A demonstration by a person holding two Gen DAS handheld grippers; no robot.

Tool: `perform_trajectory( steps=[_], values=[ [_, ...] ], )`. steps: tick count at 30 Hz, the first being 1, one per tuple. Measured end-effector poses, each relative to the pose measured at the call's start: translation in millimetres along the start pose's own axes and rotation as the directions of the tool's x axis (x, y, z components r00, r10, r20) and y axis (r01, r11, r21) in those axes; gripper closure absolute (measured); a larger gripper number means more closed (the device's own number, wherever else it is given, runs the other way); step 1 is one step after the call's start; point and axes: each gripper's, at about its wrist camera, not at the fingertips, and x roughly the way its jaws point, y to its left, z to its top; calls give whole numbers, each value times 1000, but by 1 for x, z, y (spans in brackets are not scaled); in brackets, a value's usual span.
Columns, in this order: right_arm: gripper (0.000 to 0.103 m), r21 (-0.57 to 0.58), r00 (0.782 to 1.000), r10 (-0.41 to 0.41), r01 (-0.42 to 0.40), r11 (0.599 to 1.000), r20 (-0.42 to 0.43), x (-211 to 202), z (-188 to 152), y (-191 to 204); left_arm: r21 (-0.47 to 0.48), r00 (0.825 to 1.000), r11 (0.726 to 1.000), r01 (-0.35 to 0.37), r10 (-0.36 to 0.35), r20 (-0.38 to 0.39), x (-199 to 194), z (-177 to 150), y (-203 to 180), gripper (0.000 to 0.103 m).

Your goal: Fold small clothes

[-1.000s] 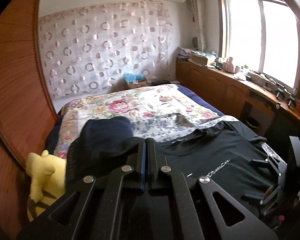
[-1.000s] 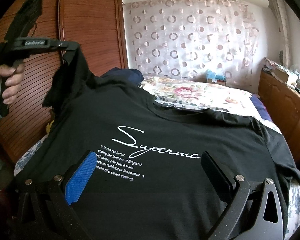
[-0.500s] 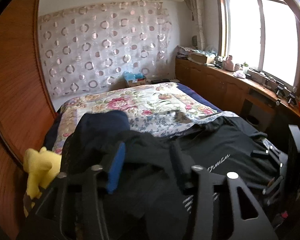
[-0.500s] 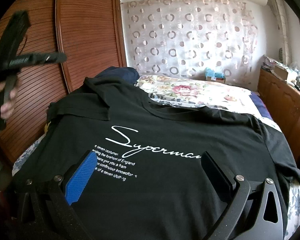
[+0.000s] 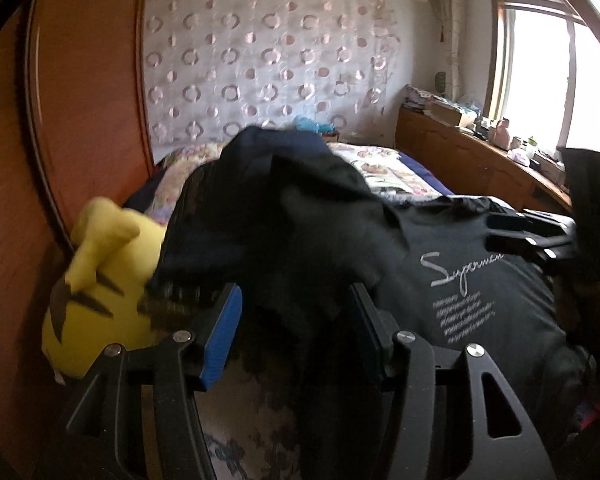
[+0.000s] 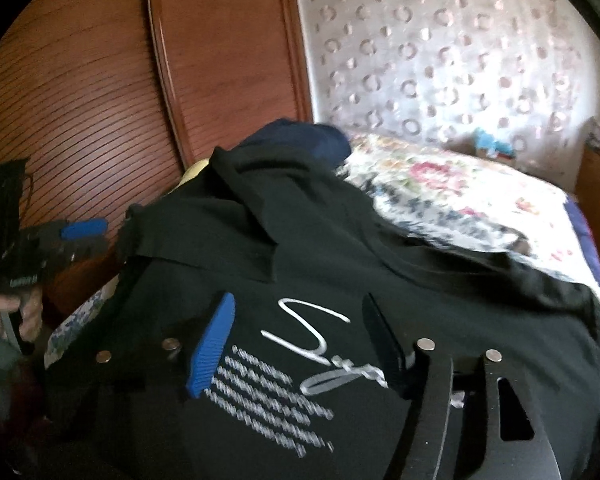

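Observation:
A black T-shirt [image 6: 380,264] with white script print [image 5: 460,280] lies spread on the bed. Its left sleeve [image 6: 220,220] is folded in over the chest. My left gripper [image 5: 294,320] is open at the shirt's left edge, with loose black cloth bunched between its blue pad [image 5: 220,336] and dark finger, not pinched. In the right wrist view a hand [image 6: 4,312] holds the left gripper [image 6: 96,236] low beside the bed. My right gripper [image 6: 300,340] stands open just over the print, holding nothing; the left wrist view shows the right gripper [image 5: 492,232] from the side.
A yellow plush toy [image 5: 100,280] lies between the bed and the wooden wardrobe [image 6: 100,80]. A navy garment [image 6: 300,136] is heaped behind the shirt. The floral bedspread [image 6: 460,192] stretches beyond. A wooden counter [image 5: 480,168] runs under the window at the right.
My left gripper opened and let go of the sleeve, which dropped onto the shirt, then moved down to the left edge. My right gripper came lower over the print, jaws narrower.

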Motion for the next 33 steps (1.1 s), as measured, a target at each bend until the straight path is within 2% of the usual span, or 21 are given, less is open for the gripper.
perform_trajectory(
  steps=[2,9,11,13,18,19,23,29,33],
  values=[
    [45,1,1000,17,-17,1000,-24,16,6,-3,-25,1000,1000,11,-12,-14,5,-7,4,47],
    [55,45,992,102,-99,994,-74,59,20,-15,-50,999,998,30,-32,-29,19,-14,7,47],
    [61,50,991,103,-99,994,-85,66,21,-19,-58,999,998,37,-39,-31,21,-14,8,51],
    [68,69,987,134,-127,989,-92,72,21,-24,-60,998,997,42,-44,-33,23,-15,7,66],
    [88,63,981,144,-137,989,-127,80,27,-27,-60,998,997,46,-48,-33,23,-15,7,85],
    [98,55,980,149,-143,988,-129,81,28,-26,-59,998,997,47,-49,-31,23,-16,6,87],
    [101,19,983,138,-137,990,-120,74,32,-20,-44,999,998,44,-44,-14,18,-17,1,94],
    [101,-18,994,111,-111,994,-6,43,50,-24,-38,996,997,74,-73,43,-12,-13,-13,95],
    [101,-52,997,69,-68,996,25,28,64,-31,-32,992,993,116,-114,61,-28,-7,-29,95]
  ],
)
